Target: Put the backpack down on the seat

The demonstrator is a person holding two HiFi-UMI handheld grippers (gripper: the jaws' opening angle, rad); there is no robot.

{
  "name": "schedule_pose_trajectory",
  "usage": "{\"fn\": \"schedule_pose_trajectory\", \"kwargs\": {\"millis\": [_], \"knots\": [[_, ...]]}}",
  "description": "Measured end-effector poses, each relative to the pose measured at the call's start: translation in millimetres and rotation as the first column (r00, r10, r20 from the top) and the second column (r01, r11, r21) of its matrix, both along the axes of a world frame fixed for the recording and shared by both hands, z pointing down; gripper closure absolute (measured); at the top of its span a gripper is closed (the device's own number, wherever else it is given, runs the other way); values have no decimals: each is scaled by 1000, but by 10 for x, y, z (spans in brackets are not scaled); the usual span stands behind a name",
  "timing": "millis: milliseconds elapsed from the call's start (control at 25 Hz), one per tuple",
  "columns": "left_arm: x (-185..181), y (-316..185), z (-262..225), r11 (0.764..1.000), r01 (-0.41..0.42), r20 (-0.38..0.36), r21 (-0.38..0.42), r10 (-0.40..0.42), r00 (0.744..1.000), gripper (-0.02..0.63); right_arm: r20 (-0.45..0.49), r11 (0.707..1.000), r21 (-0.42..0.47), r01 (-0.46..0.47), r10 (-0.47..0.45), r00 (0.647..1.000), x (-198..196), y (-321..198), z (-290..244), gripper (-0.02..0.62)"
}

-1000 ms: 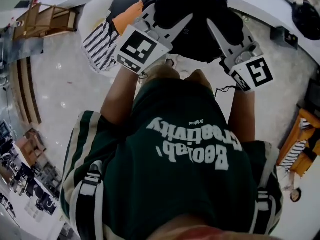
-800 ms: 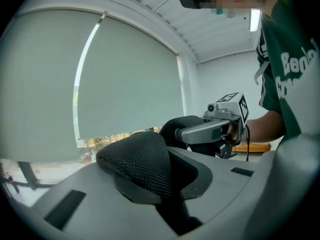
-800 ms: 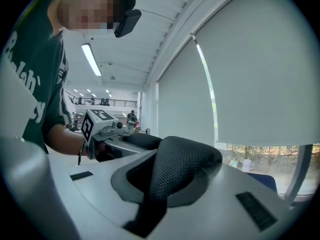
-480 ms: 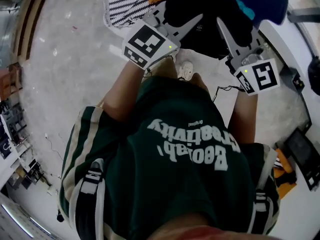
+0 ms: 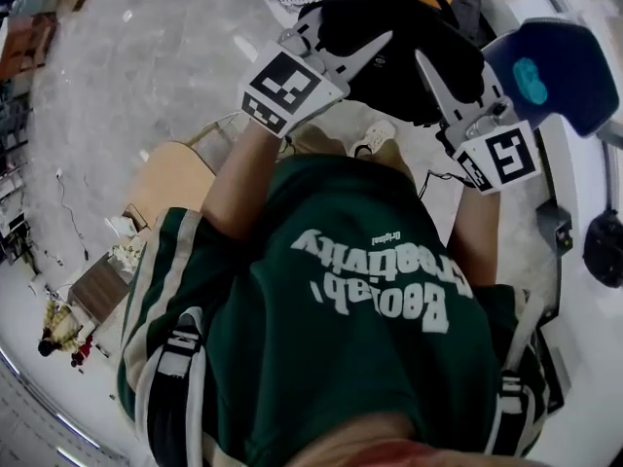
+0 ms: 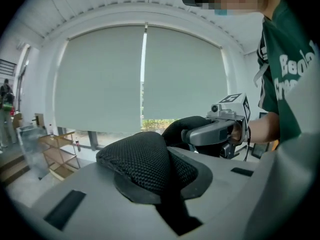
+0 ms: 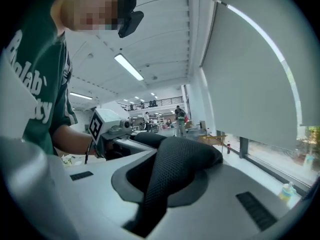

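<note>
With my left tongs (image 5: 375,45) and right tongs (image 5: 430,66) each clamped on a mesh strap (image 6: 142,161) and the backpack (image 5: 399,17) hanging at 12 o'clock, I'd swing it level over what looks like the blue seat (image 5: 565,66) at 2 o'clock and lower both sides together.

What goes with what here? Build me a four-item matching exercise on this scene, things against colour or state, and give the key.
Things:
1. backpack
2. left gripper
3. seat
4. shirt

Colour or state:
A. dark blue with a teal patch
B. green, white lettering
C. black, held aloft
D. shut on a mesh strap

Pairs: 1-C, 2-D, 3-A, 4-B
</note>
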State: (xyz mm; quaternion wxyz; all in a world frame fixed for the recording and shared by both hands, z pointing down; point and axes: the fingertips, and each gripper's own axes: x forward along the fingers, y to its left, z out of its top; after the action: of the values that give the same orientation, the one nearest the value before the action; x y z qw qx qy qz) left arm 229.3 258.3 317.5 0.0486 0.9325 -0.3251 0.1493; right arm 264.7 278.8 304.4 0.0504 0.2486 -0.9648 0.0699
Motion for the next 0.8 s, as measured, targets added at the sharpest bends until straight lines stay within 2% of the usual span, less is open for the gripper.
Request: {"fn": "schedule_pose_trajectory", "kwargs": {"millis": [120, 280, 560, 800], "knots": [[-723, -64, -10, 997, 74, -1, 14, -74, 997, 538, -11, 996, 14, 87, -87, 996, -707, -73, -19, 535], [-1712, -154, -42, 993, 119, -17, 23, -118, 993, 538, -25, 991, 29, 130, -129, 991, -1692, -216, -38, 535], [-3274, -320, -182, 995, 91, -15, 36, -90, 996, 538, -20, 993, 23, 118, -118, 993, -3275, -509, -136, 534], [-4278, -455, -280, 993, 96, -8, 70, -96, 995, 538, 8, 992, -2, 127, -127, 992, -4269, -646, -206, 535]]}}
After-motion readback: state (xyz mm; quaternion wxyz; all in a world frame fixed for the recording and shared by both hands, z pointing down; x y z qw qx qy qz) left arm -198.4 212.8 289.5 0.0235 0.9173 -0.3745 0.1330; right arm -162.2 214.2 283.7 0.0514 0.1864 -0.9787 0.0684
